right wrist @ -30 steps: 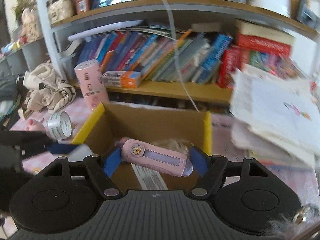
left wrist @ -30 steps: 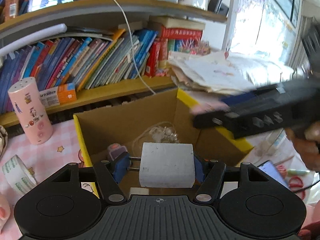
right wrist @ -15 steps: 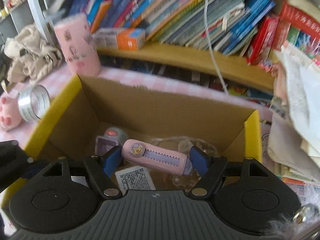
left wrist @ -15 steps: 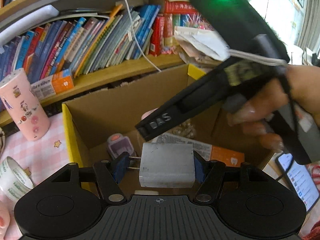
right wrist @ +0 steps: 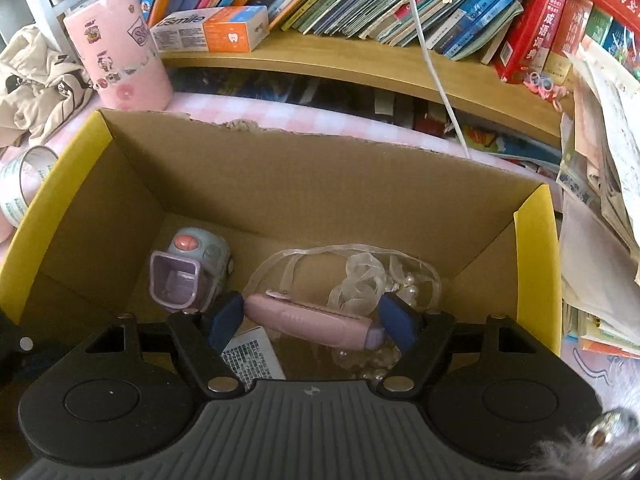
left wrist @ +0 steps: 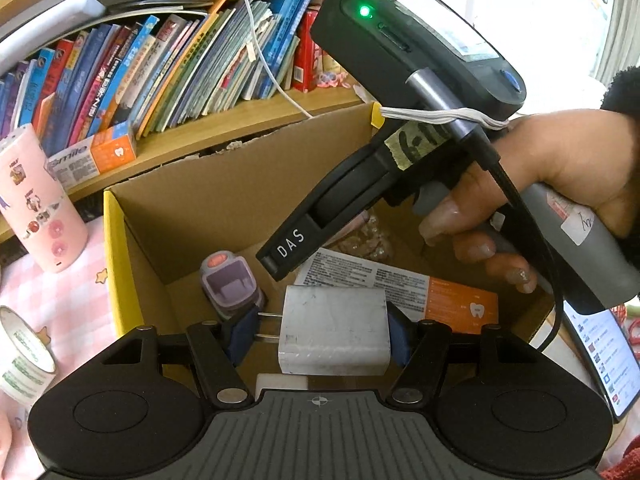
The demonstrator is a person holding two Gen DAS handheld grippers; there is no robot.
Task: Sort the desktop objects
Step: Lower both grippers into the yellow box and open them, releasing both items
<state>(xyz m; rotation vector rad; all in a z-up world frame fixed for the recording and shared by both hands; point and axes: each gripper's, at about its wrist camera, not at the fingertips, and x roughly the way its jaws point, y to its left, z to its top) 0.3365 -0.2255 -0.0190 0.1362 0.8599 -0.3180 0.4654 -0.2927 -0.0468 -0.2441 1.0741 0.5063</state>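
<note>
Both hand-held grippers dropped into box (right wrist: 280,184): L (left wrist: 320,330) clamps charger (left wrist: 334,330), R (right wrist: 310,320) clamps pink cutter (right wrist: 308,322).

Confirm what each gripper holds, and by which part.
Left gripper: white boxy plug-in charger, pinched between its prong end and opposite face. Right gripper: pink plastic utility knife, clamped end to end. Both over the open cardboard box.

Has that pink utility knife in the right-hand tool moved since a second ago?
Yes. Clamped in the right gripper, the pink utility knife has gone forward and down: it was above the cardboard box's near edge, now it's deep inside.
</note>
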